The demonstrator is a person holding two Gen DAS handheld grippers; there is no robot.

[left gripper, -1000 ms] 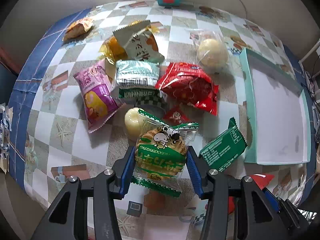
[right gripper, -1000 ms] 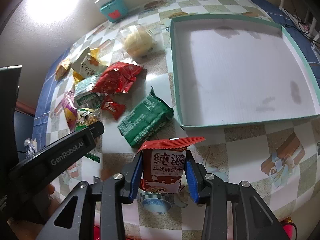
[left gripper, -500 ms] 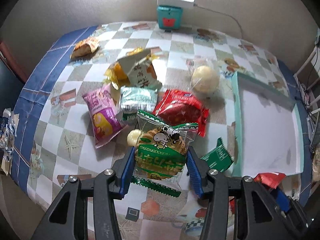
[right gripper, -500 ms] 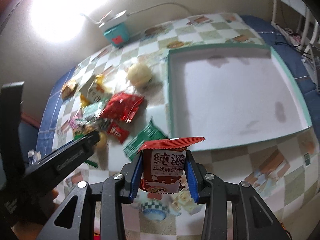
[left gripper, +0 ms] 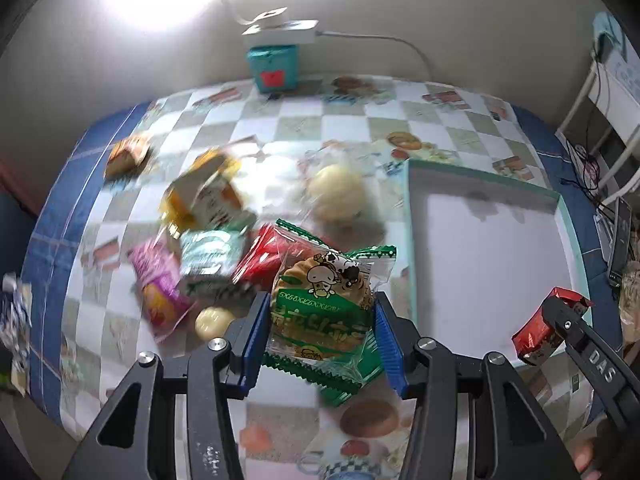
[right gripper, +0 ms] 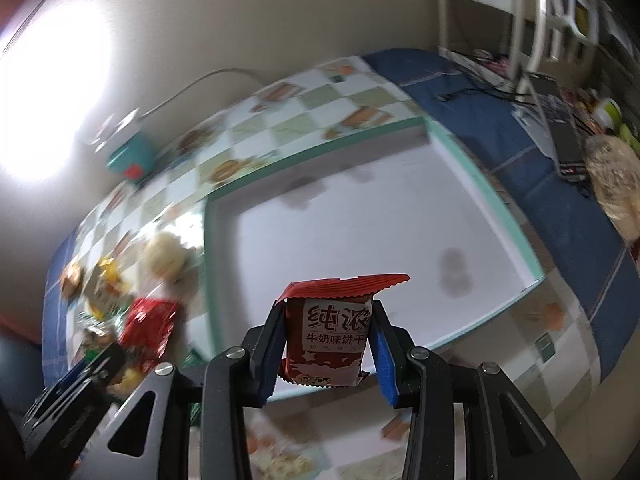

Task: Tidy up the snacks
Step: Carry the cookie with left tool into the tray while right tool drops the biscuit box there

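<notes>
Both grippers are loaded, the left gripper [left gripper: 320,330] pinching a green biscuit packet [left gripper: 322,312], the right gripper [right gripper: 327,344] a red milk-biscuit pack [right gripper: 330,344], above the empty tray [right gripper: 500,208], most snacks [left gripper: 208,240] still unsorted on the table.

The left gripper [left gripper: 320,330] clamps a green biscuit packet [left gripper: 324,304] above the table; the teal-rimmed tray [left gripper: 410,240] lies at three o'clock.
</notes>
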